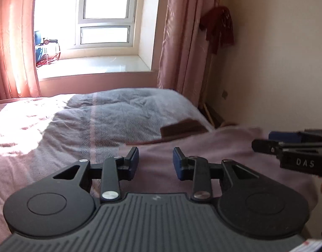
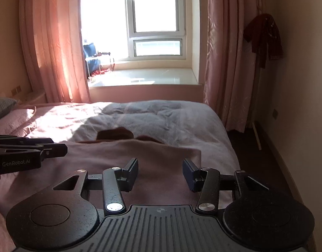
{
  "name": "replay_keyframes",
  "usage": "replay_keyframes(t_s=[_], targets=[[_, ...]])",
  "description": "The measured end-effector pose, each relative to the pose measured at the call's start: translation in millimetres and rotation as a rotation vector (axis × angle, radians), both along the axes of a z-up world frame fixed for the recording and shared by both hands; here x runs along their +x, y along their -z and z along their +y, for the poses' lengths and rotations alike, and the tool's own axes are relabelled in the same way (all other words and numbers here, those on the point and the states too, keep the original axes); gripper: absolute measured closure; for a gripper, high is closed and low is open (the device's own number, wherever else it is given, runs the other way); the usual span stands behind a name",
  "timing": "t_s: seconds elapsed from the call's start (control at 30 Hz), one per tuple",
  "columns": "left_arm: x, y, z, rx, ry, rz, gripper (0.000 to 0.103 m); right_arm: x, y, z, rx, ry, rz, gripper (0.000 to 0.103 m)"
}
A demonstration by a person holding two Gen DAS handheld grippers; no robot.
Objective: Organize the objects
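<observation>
We hold both hand-held grippers, left [image 1: 155,162] and right [image 2: 160,174], released and empty above the pink blanket [image 2: 139,157] on the bed [image 1: 129,109]; the brown folded cloth [image 1: 182,129] lies ahead, likely next.

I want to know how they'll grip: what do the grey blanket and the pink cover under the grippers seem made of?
Grey blanket: looks like soft woven or fleecy fabric, matte, with a faint herringbone texture and rumpled folds. Pink cover: probably thin woven cloth, matte, lying smoother with shallow creases.
</observation>
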State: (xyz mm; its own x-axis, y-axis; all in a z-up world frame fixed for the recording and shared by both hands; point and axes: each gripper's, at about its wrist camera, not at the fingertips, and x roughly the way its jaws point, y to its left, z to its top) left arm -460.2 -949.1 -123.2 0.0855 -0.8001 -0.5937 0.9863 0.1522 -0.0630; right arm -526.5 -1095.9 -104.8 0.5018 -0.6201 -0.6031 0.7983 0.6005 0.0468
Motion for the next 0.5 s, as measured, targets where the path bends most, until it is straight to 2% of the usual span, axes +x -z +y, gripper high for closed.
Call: replay_keyframes(t_s=[0.03,0.1,0.2,0.33,0.43,0.5], targets=[[0.1,13.6,-2.0,0.023,0.006,-0.010,0.074,-3.9,3.6,0.1,0.006,0.006,-0.012,0.059],[1.5,16.8,4.4,0.012,-0.004,-0.017,0.076,-13.8,-3.1,11.3,-0.020,0.027,-0.010,0.059],[4.2,-2.3,24.0,-0.031,-0.017,0.010,0.076,-33.5,-28.0,36.4,-0.086,0.044,-0.050,0.059],[-0.6,-28.5,66.6,-0.082,-0.022,0.068,0.072,-56.2,-48.1,80.2,-0.052,0.018,-0.131,0.059],[-14.2,-30.5,93.1,-0.080,-0.015,0.067,0.070,-57.4,-40.0,103.4,-0.024,0.002,-0.110,0.059],[-21.3,-18.4,95.8,-0.024,-0.019,0.064,0.068,-51.2,-20.7,101.6,0.037,0.012,-0.056,0.059]])
